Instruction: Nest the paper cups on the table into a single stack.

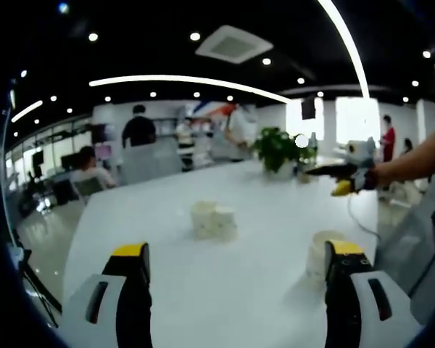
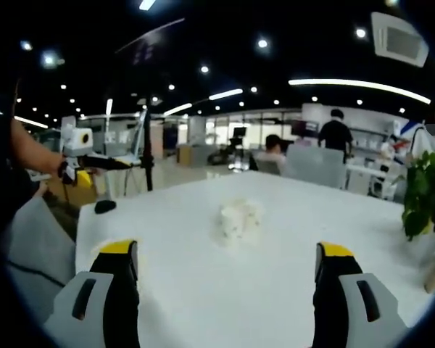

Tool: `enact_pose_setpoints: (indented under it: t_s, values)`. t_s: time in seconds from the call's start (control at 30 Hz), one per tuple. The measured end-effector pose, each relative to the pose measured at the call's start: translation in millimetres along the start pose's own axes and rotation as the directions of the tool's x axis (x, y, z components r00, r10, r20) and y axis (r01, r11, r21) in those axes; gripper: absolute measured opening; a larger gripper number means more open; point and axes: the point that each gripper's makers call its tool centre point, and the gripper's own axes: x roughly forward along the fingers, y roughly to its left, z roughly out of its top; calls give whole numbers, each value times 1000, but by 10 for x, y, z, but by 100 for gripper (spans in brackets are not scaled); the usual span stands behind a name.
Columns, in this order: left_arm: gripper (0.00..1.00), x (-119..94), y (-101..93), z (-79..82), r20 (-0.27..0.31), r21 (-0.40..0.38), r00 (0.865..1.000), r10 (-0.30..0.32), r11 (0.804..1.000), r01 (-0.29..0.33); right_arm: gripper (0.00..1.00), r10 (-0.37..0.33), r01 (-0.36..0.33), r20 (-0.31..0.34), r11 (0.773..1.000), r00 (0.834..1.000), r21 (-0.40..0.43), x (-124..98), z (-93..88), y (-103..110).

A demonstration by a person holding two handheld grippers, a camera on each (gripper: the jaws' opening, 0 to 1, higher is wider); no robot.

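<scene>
Cups clustered mid tabletop, white, touching each other; exact count hard to tell, blurred. In right gripper view same cluster sits centre, well ahead of jaws. One more cup apart from cluster, standing just beside left gripper's right-hand jaw tip, partly hidden behind it.

Left gripper: jaws wide apart, nothing between them, yellow tips, low over tabletop, cluster ahead between jaw lines but well clear. Right gripper: jaws wide apart too, nothing held, also well short of cluster.

Right gripper also seen in left gripper view, held in a hand at far right, raised above tabletop edge; jaw state there too small to tell. Left gripper seen in right gripper view, far left, gripped by a hand, forearm bare.

Tabletop white, glossy. Small dark object near its left corner in right gripper view. Cable trailing on right side in left gripper view. Potted plant at far end; same plant at right edge in right gripper view.

Beyond: open office, several people standing or seated, ceiling strip lights, tripod.
</scene>
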Motion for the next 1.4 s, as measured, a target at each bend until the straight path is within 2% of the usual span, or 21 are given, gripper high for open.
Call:
enact_pose_setpoints:
  t_s: [0.27,0.47,0.6,0.7,0.83,1.0,1.07,1.17,1.4]
  values:
    - [98,-16,14,-74,-17,-25,1000,13,1000,-13,100,-7,7,17,1000,1000,17,193,11,-74]
    - [98,8,-37,-44,0,-9,1000,-4,1000,4,100,-2,1,20,1000,1000,28,347,-22,-123]
    - [98,38,-36,-49,-8,-9,1000,-7,1000,6,98,11,-12,26,999,1000,45,436,-44,-138]
    - [98,56,-33,-57,-16,-10,1000,-3,1000,3,97,19,-19,4,998,1000,67,513,-84,-145]
    - [98,83,-28,-137,-54,-3,999,7,1000,-7,100,20,-20,13,999,1000,42,636,-79,-180]
    - [98,62,8,-169,-52,-21,999,17,1000,-18,100,23,-24,36,999,999,32,776,-52,-212]
    - [98,49,12,-143,-31,-32,999,10,999,-11,100,16,-17,51,1000,999,21,826,-22,-233]
    - [98,44,55,-161,-40,-12,999,26,1000,-26,100,23,-24,60,1000,998,17,906,2,-235]
    - [98,39,117,-127,-32,-51,999,35,998,-36,100,33,-35,61,999,998,39,1162,15,-277]
